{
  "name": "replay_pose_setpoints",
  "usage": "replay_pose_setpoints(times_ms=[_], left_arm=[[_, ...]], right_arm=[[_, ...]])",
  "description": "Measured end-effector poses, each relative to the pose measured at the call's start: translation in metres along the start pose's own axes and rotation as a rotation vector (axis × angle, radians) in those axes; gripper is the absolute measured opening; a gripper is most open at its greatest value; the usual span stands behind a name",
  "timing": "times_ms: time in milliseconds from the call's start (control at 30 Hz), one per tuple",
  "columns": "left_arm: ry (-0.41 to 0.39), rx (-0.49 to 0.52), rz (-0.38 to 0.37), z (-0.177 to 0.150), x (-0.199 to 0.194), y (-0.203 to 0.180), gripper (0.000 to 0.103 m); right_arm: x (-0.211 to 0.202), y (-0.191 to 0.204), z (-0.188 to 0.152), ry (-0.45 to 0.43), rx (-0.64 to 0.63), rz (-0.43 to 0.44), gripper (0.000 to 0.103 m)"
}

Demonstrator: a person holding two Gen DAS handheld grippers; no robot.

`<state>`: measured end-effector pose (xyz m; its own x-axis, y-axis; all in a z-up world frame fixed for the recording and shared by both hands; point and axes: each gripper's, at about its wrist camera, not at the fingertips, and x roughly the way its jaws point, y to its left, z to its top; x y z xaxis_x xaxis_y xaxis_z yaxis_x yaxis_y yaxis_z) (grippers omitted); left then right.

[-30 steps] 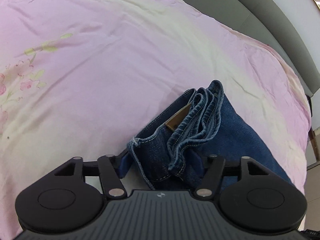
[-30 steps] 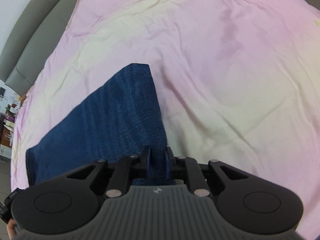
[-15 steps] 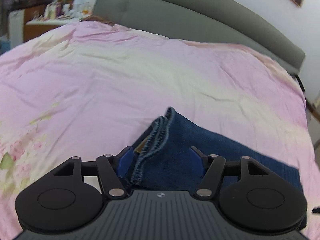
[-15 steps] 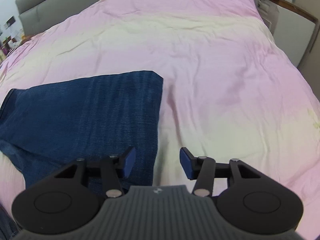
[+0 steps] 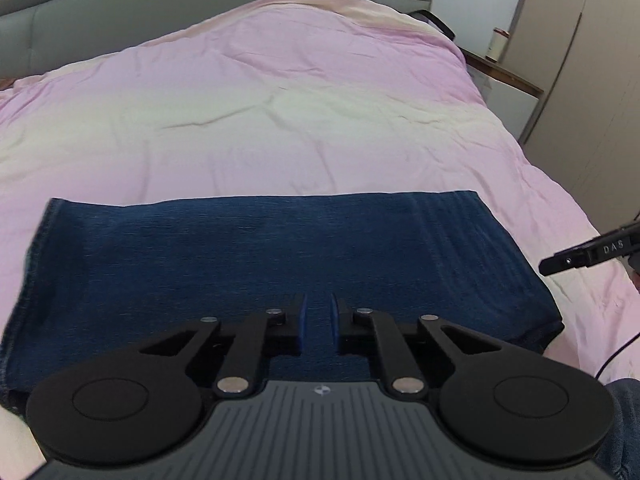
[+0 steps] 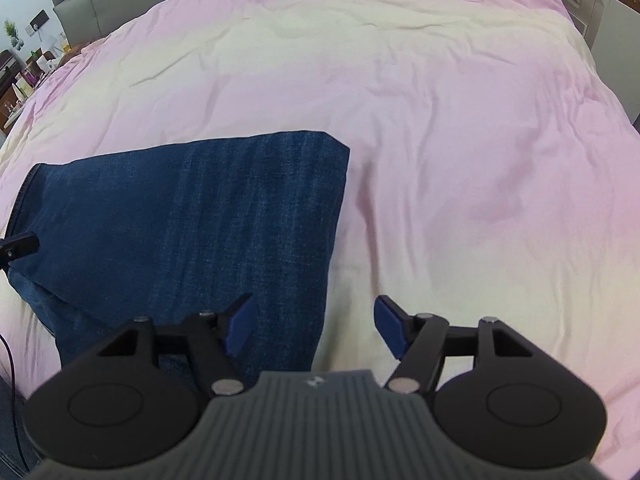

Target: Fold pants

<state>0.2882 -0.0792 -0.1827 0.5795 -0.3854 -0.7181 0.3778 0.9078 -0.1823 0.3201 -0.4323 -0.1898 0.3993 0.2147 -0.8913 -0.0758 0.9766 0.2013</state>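
The blue denim pants lie folded into a flat rectangle on the pink bedspread. They also show in the right wrist view, at the left. My left gripper hovers over the near edge of the pants, its blue pads almost together with a narrow gap and nothing between them. My right gripper is open and empty above the right edge of the pants. A tip of the right gripper shows in the left wrist view, beside the pants' right end.
A grey padded headboard runs along the far side of the bed. A bedside cabinet and a beige wardrobe stand at the right. A cluttered shelf is at the far left.
Both grippers have let go of the denim and drawn back. The pants now lie flat. The left jaws went open, then nearly closed. The right jaws opened wider.
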Motion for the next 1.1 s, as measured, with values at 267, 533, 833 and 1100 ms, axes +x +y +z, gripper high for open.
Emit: replay_pose_setpoints(times_ms=[267, 533, 833, 1100], left_arm=[[0.107, 0.091, 0.011, -0.017, 0.041, -0.009, 0.007], [0.114, 0.225, 0.013, -0.024, 0.043, -0.017, 0.007], [0.283, 0.597, -0.032, -0.008, 0.045, -0.044, 0.007], [0.457, 0.775, -0.076, -0.001, 0.069, -0.051, 0.007]], right_arm=[[0.026, -0.028, 0.005, 0.010, 0.118, 0.078, 0.061], [0.050, -0.052, -0.004, 0.021, 0.267, 0.202, 0.055], [0.063, -0.062, -0.008, 0.069, 0.382, 0.353, 0.040], [0.081, -0.062, -0.014, 0.056, 0.451, 0.442, 0.023]])
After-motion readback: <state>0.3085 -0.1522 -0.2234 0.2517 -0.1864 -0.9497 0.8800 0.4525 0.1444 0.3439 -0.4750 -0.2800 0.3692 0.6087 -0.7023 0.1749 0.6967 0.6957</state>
